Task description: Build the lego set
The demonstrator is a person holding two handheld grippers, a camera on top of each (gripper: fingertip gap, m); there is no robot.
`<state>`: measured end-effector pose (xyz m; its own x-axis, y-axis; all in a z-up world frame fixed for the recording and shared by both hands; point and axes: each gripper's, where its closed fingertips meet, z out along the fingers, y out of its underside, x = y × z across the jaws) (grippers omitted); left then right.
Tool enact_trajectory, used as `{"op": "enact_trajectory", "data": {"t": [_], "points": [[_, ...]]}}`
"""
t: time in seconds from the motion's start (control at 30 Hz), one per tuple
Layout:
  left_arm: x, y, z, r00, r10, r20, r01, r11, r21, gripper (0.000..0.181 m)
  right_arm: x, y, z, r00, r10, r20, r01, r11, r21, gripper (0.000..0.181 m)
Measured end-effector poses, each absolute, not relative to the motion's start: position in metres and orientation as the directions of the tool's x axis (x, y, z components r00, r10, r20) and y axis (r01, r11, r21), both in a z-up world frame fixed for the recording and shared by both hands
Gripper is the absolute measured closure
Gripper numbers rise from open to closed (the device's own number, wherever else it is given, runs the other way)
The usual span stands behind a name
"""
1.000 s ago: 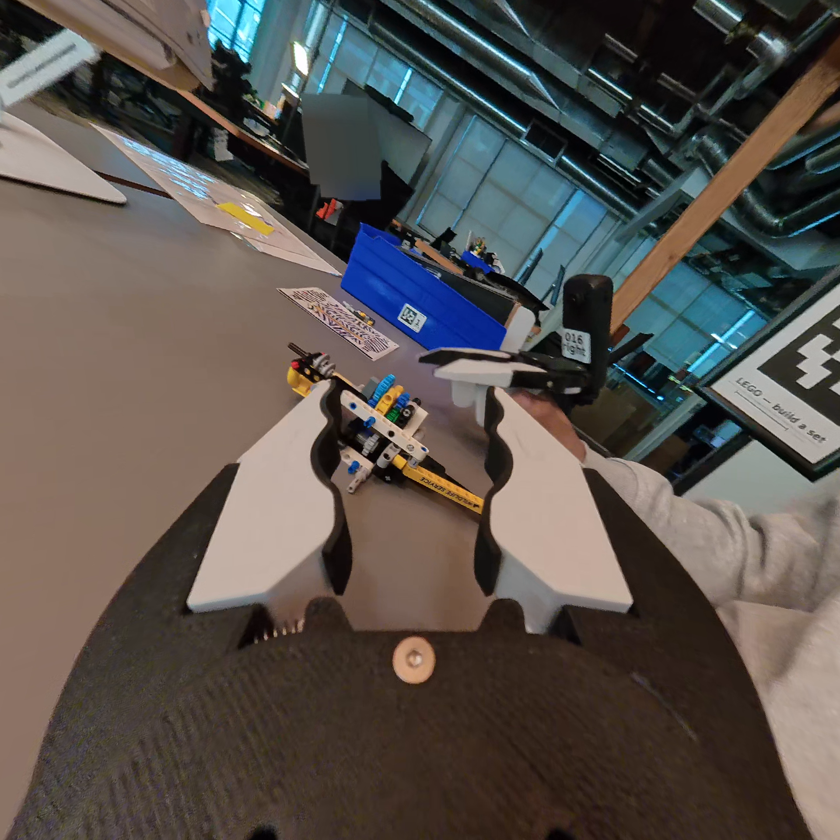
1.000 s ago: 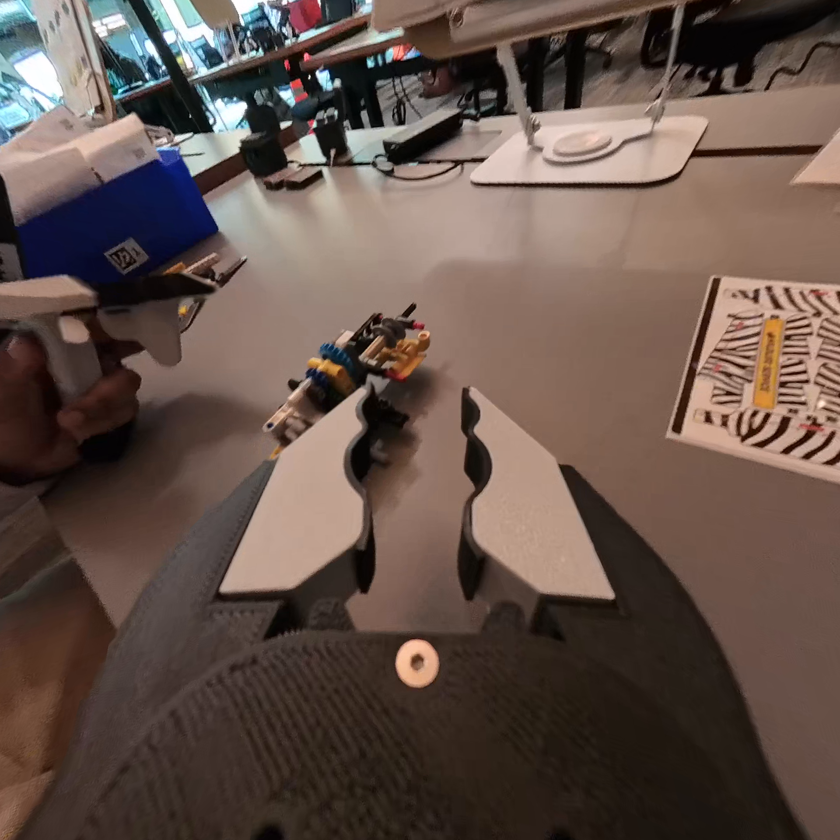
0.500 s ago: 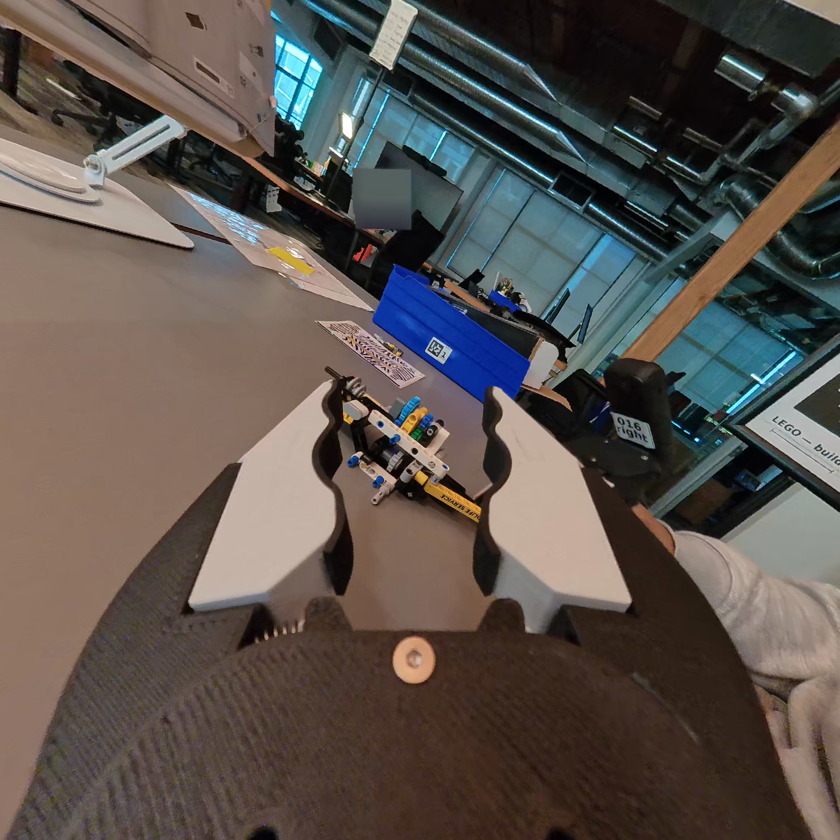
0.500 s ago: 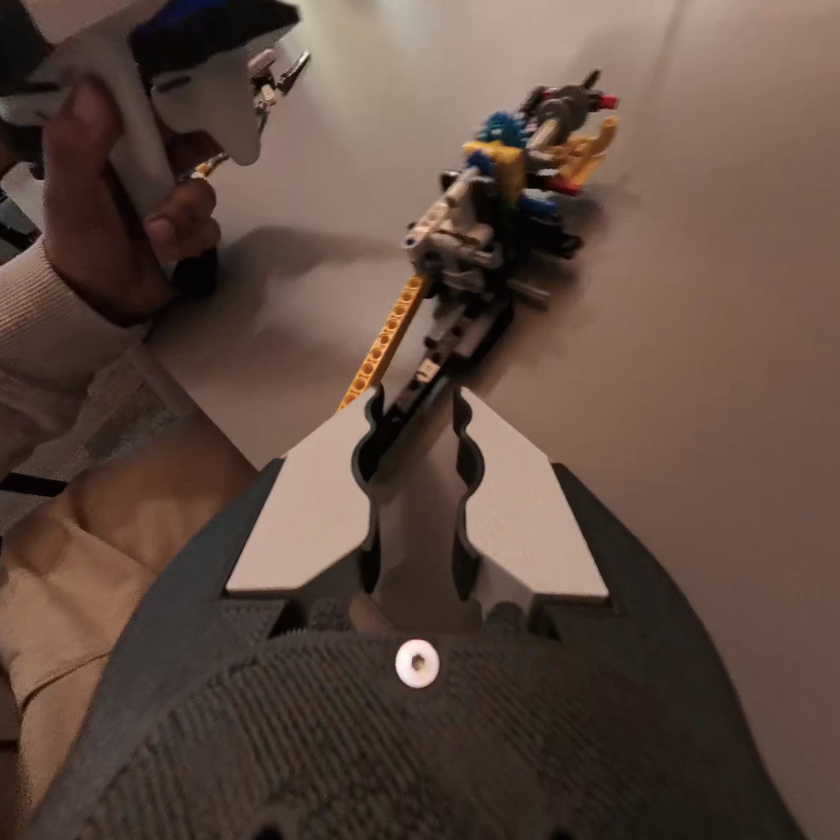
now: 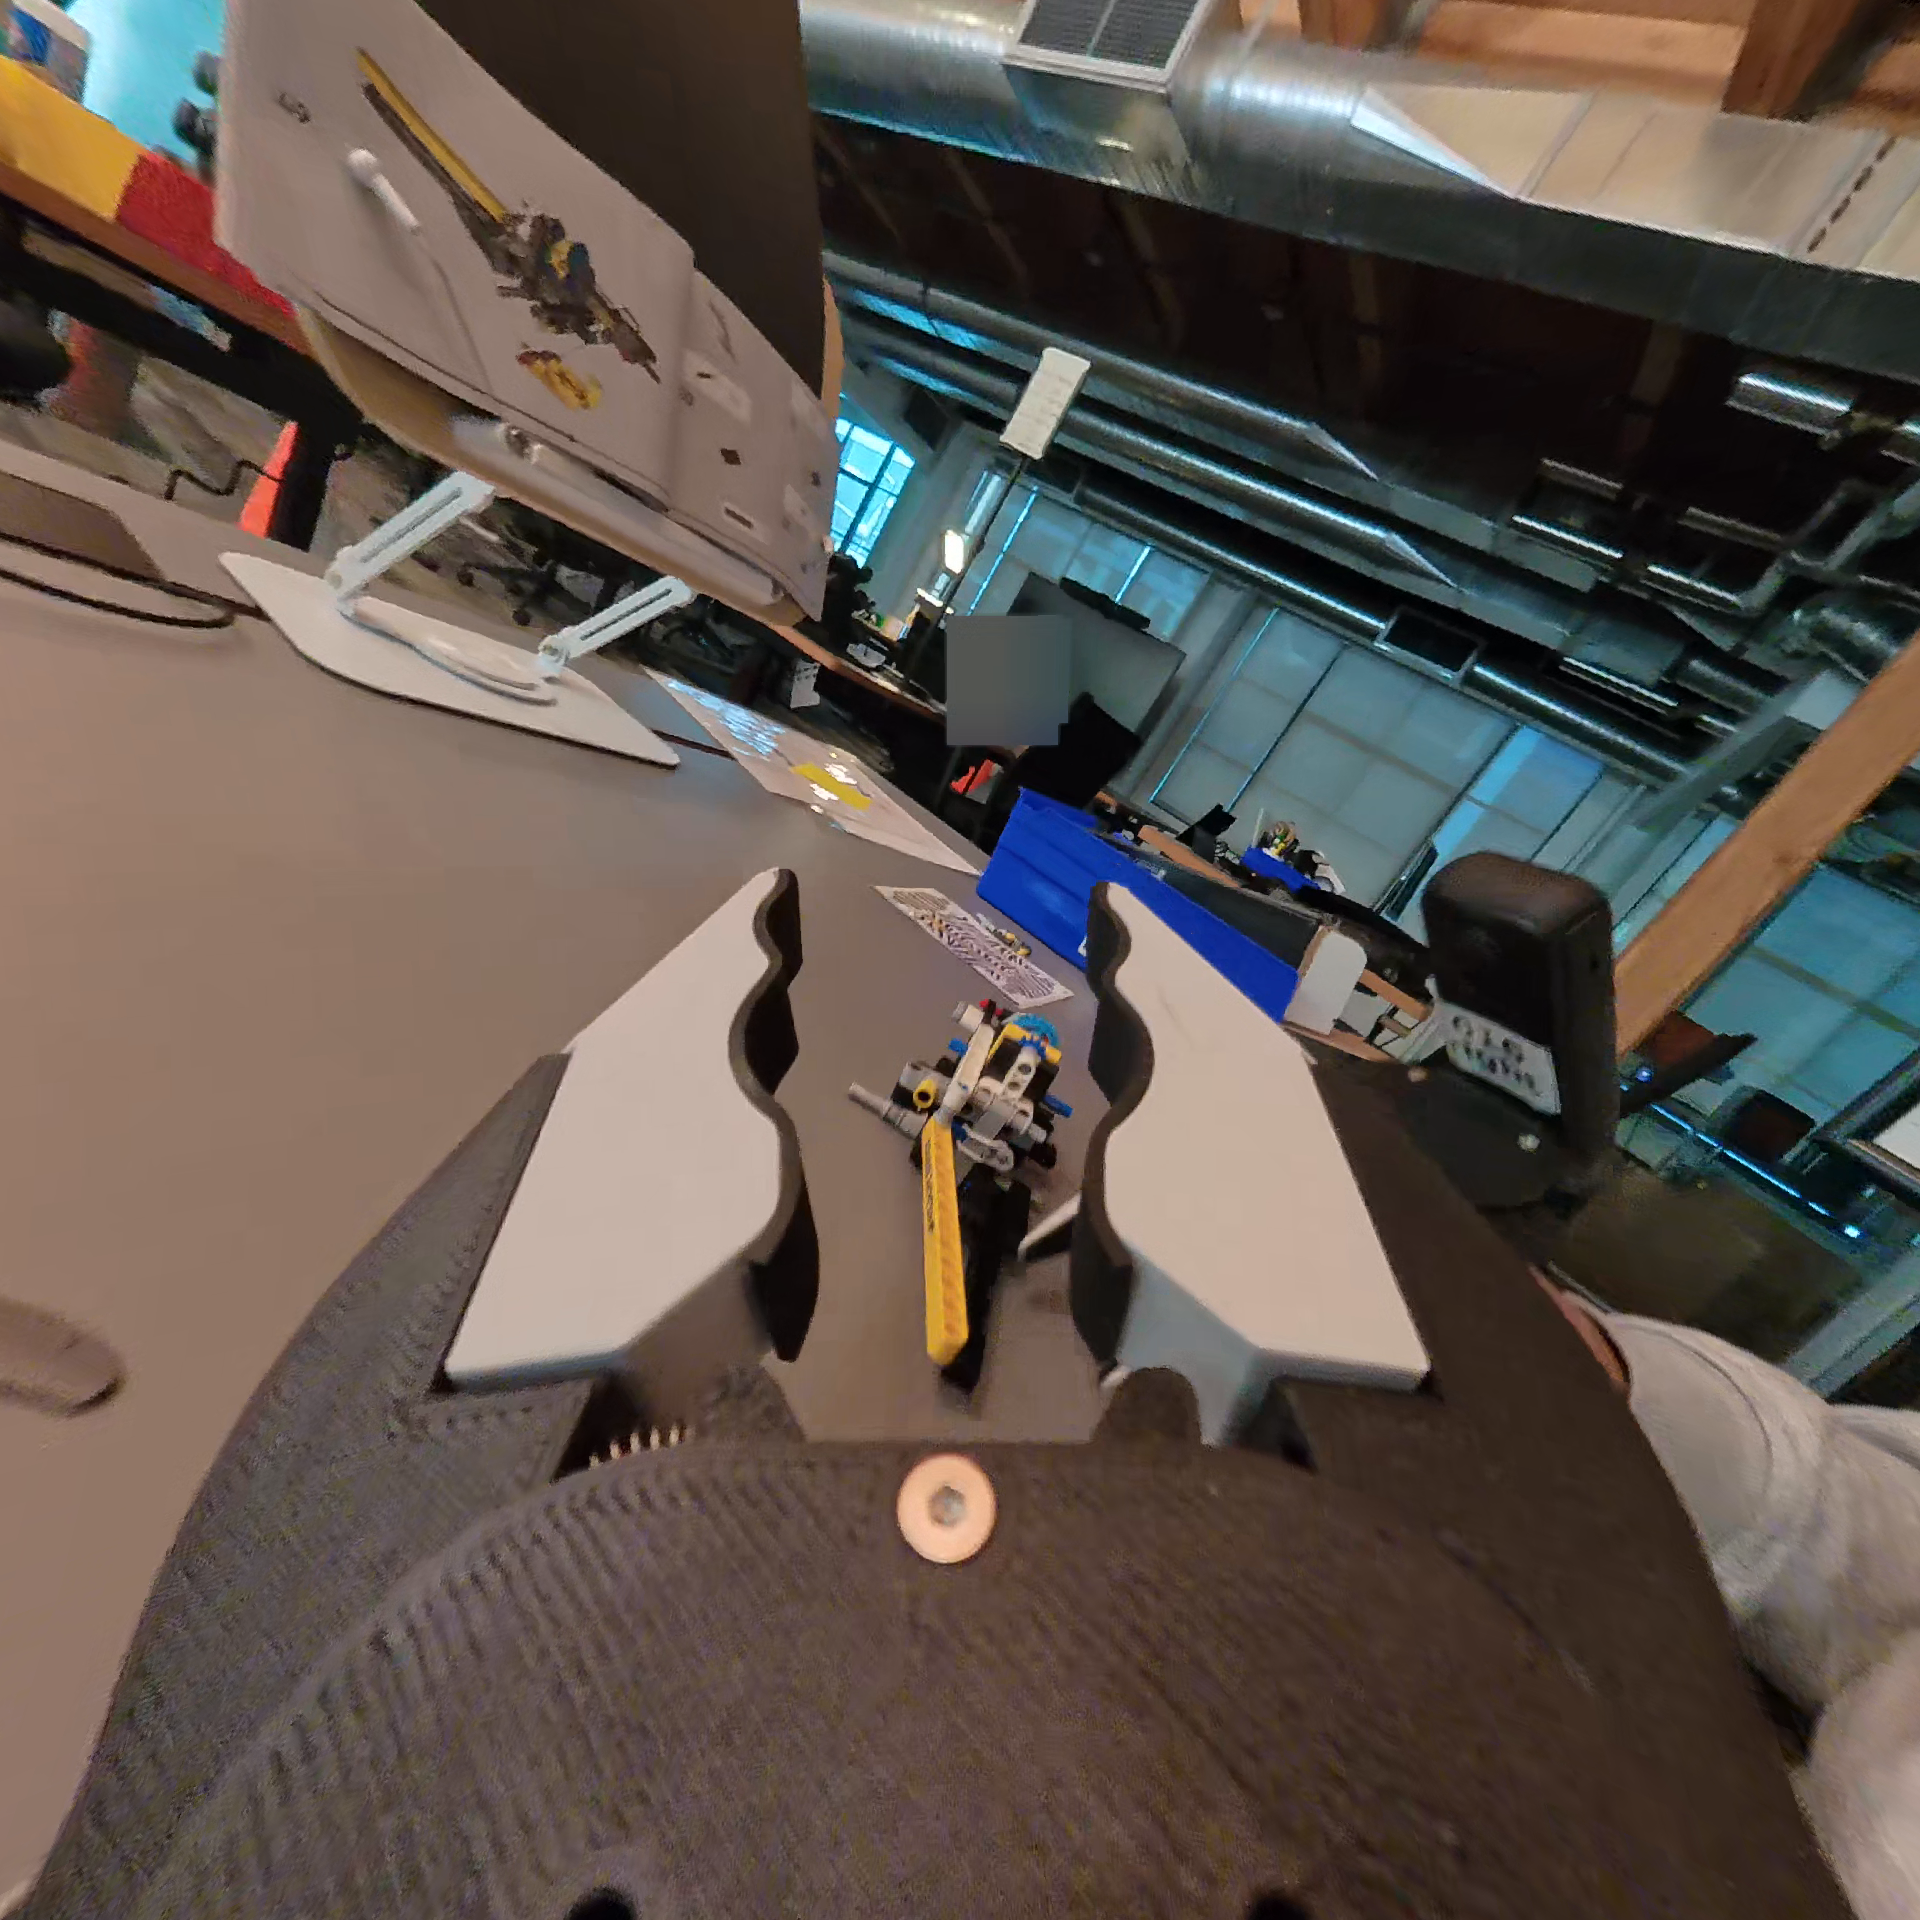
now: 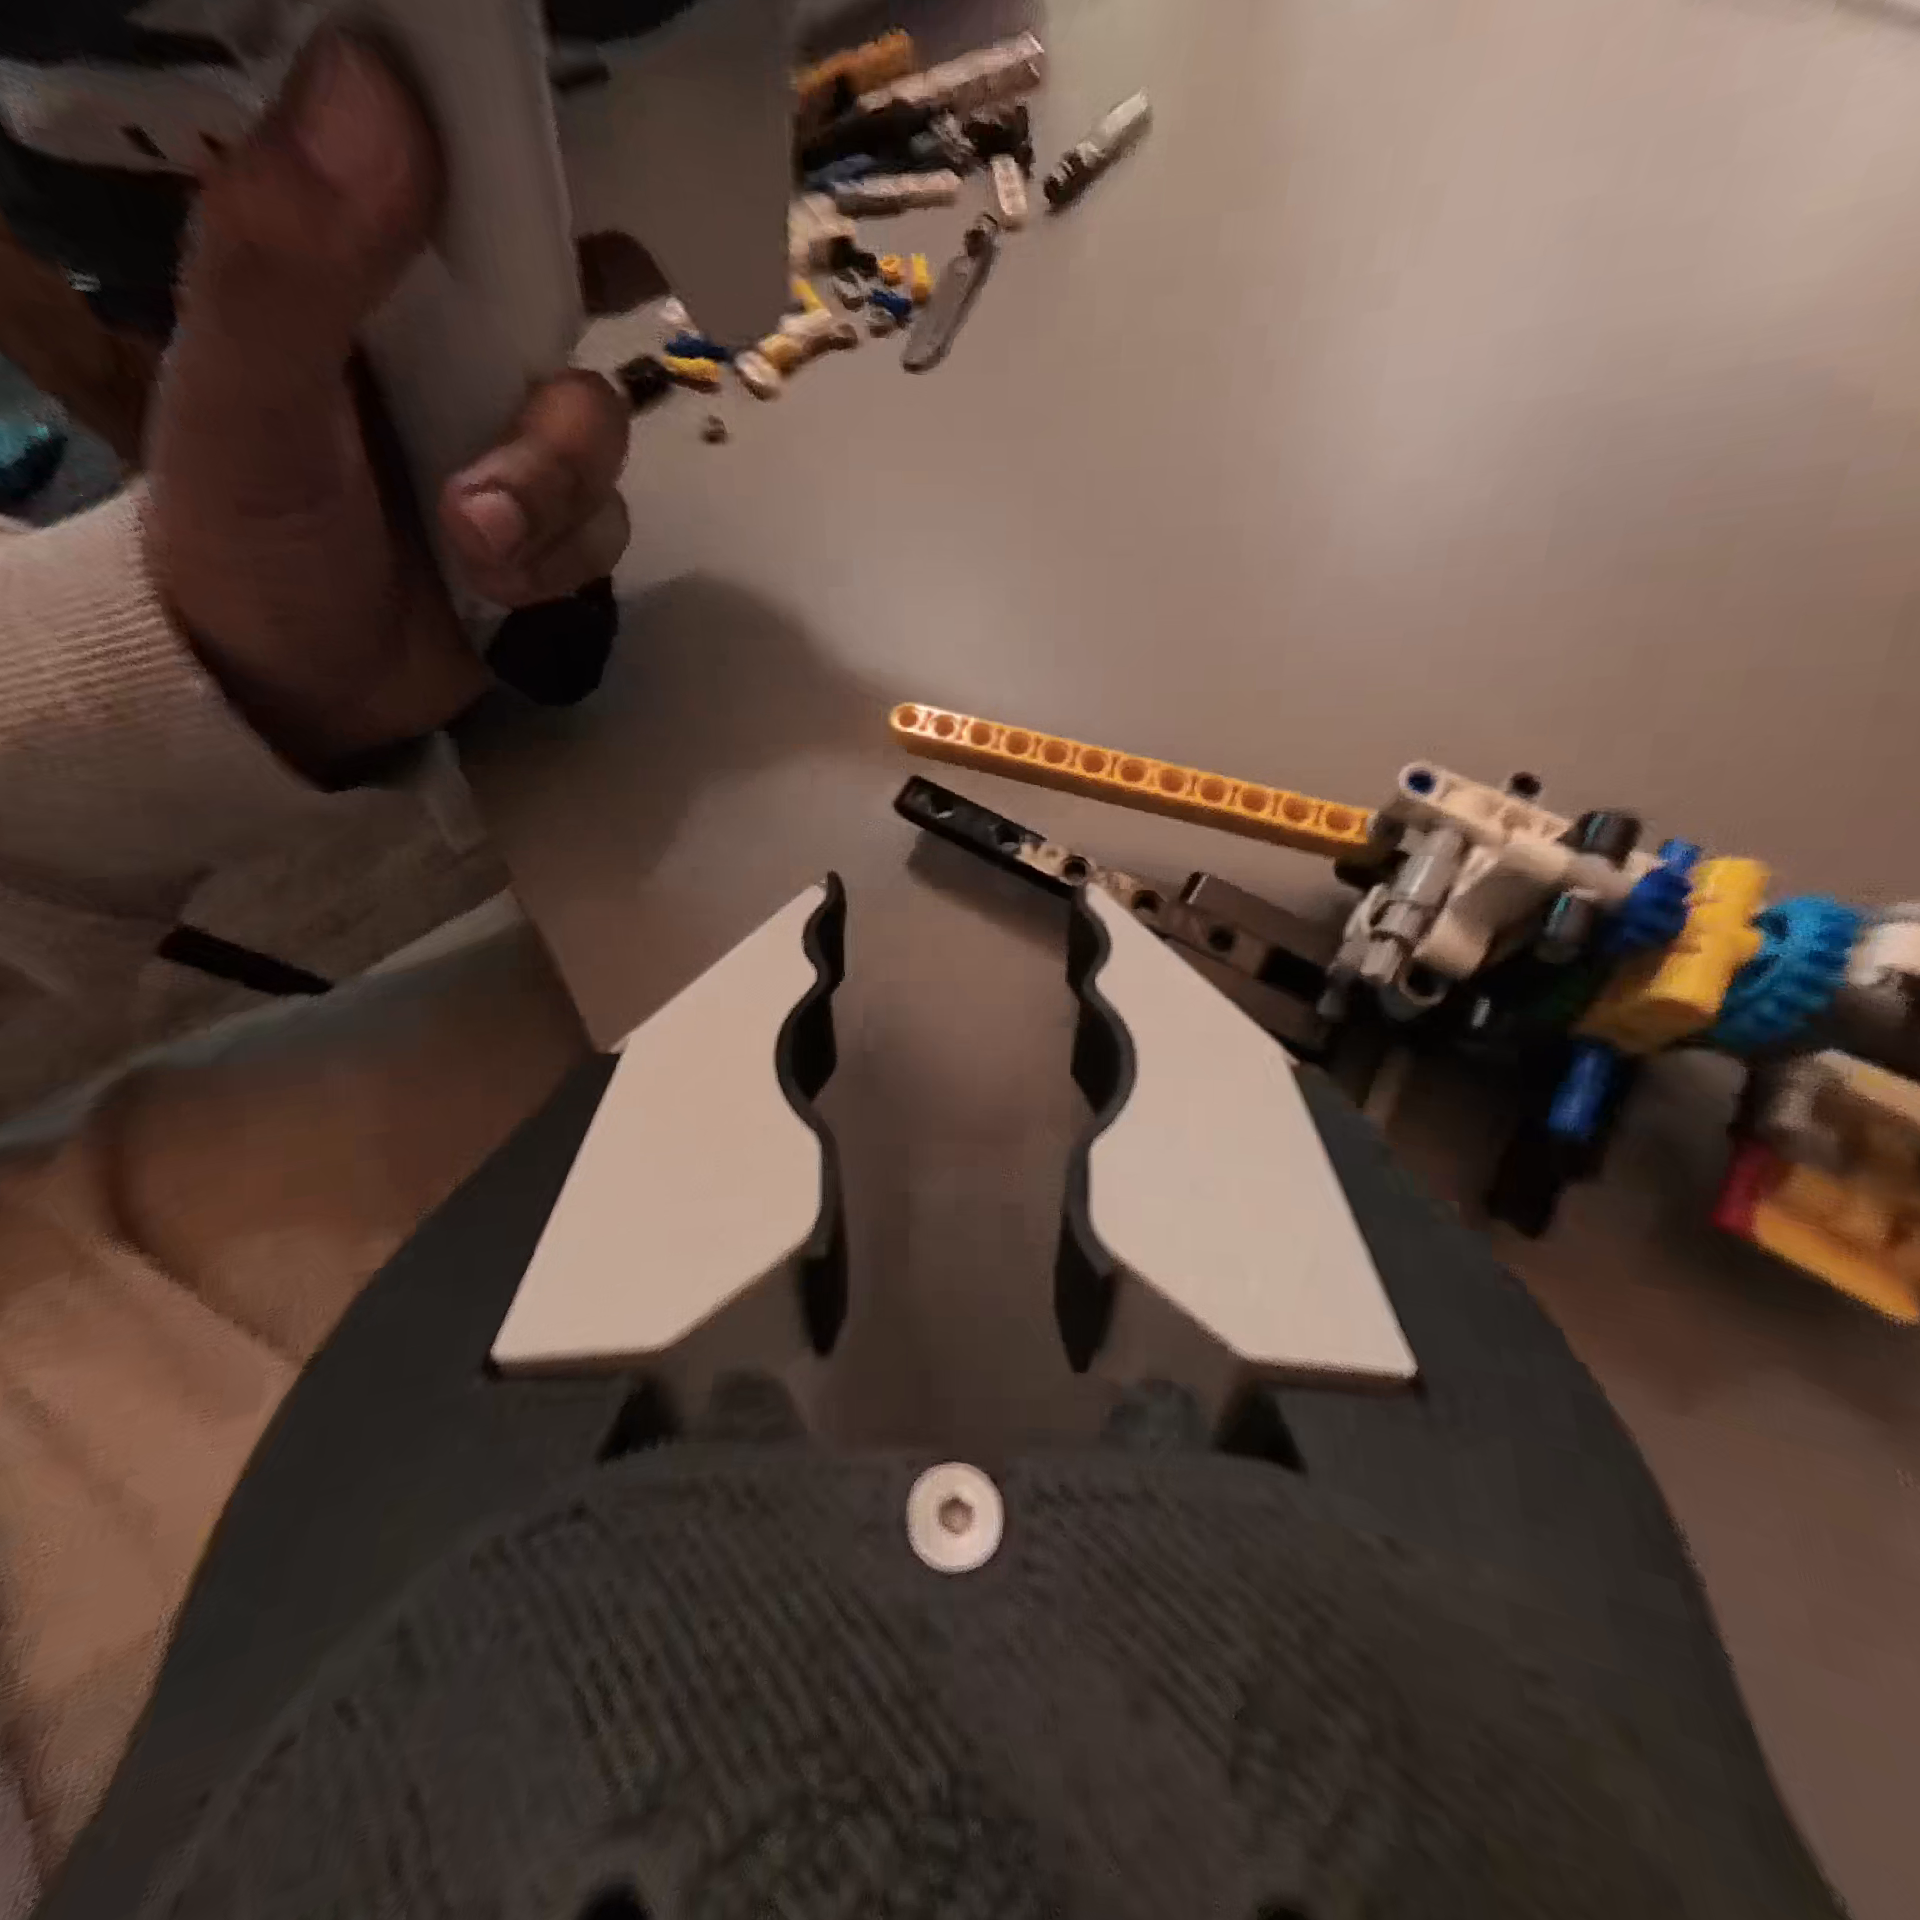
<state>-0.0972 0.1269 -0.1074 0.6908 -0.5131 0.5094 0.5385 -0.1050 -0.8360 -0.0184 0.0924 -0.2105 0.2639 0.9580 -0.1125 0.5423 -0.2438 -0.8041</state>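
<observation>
Left gripper: jaws spread, empty, now straddling the lego model w/o touching; 0.5 s ago the model lay ahead near the fingertips. Right gripper: jaws spread, empty; it has swung off the model's black beam, which now sits just beyond its tips, yellow beam alongside. Model rests on the grey table. Loose parts pile lies farther out, near the hand holding the left unit. Judgement: regrasp pending; no new part fitted yet.
</observation>
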Motion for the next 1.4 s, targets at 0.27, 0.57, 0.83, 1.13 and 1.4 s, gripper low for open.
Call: {"op": "enact_trajectory", "data": {"t": [0.27, 0.57, 0.83, 1.13, 1.4], "points": [[-0.072, 0.095, -0.121, 0.683, -0.543, 0.488, 0.476, -0.175, -0.862, 0.124, 0.099, 0.191, -0.116, 0.271, 0.878, 0.395, 0.253, 0.33, -0.909, 0.114], [0.002, 0.102, -0.142, 0.701, -0.58, 0.416, 0.274, -0.32, -0.907, 0.117, 0.084, 0.213, -0.182, -0.39, 0.79, 0.473, 0.57, 0.611, -0.55, 0.099], [0.002, 0.114, -0.148, 0.697, -0.565, 0.442, 0.268, -0.367, -0.891, 0.118, 0.055, 0.211, -0.215, -0.526, 0.789, 0.317, 0.581, 0.605, -0.544, 0.105], [-0.016, 0.116, -0.141, 0.6, -0.557, 0.574, 0.431, -0.38, -0.819, 0.121, 0.045, 0.21, -0.216, -0.539, 0.792, 0.288, 0.553, 0.59, -0.588, 0.122], [-0.024, 0.117, -0.139, 0.552, -0.548, 0.628, 0.497, -0.388, -0.776, 0.122, 0.05, 0.209, -0.217, -0.604, 0.744, 0.286, 0.555, 0.65, -0.519, 0.115]]}}
